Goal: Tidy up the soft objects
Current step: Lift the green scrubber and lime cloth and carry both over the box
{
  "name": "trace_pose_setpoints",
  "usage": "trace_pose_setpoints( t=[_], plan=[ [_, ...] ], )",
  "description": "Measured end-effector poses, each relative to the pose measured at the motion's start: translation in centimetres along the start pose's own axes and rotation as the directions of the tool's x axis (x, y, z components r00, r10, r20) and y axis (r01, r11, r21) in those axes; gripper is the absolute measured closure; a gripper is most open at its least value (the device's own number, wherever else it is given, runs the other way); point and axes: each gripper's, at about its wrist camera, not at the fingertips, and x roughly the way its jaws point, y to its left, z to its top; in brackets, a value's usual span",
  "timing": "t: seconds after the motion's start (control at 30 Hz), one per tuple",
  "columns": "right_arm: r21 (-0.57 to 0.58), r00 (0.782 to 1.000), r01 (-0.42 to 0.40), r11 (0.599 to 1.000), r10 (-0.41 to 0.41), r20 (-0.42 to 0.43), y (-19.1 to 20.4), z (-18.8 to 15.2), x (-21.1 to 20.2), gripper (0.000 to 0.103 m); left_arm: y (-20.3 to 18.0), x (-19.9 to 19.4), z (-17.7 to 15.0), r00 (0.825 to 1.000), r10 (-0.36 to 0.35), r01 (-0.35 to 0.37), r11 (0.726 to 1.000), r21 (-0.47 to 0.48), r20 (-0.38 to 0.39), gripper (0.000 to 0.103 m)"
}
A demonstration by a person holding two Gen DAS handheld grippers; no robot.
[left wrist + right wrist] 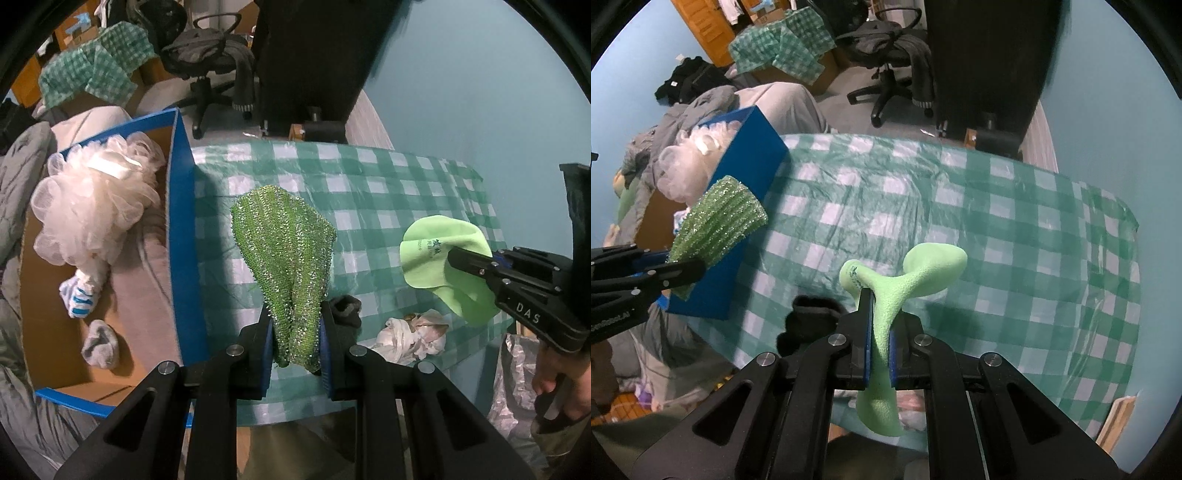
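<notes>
My left gripper (295, 332) is shut on a sparkly green scrub cloth (286, 254), held above the checkered table next to the blue box (183, 229); the cloth also shows in the right wrist view (720, 218). My right gripper (880, 332) is shut on a light green foam cloth (905, 280), held above the table; it shows in the left wrist view (439, 262) with the right gripper (458, 258). Inside the box lie a white bath pouf (92, 206), a blue-striped sock (79, 299) and a grey sock (99, 343).
The table has a green-white checkered cover (960, 206). A dark sock (345, 310) and a crumpled white bag (410, 336) lie near its front edge. An office chair (890, 55) and a black panel (982, 59) stand behind. Grey bedding (22, 192) lies left of the box.
</notes>
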Motion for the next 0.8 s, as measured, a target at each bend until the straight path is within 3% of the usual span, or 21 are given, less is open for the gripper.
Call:
trace_pose_setpoints(
  t=[0.8],
  plan=[
    [-0.119, 0.997, -0.058, 0.991, 0.065, 0.051, 6.7, 2.9, -2.7, 0.097, 4.5, -3.9, -1.4, 0.998, 0.016, -0.009, 0.994, -0.106, 0.063, 0.082]
  ],
)
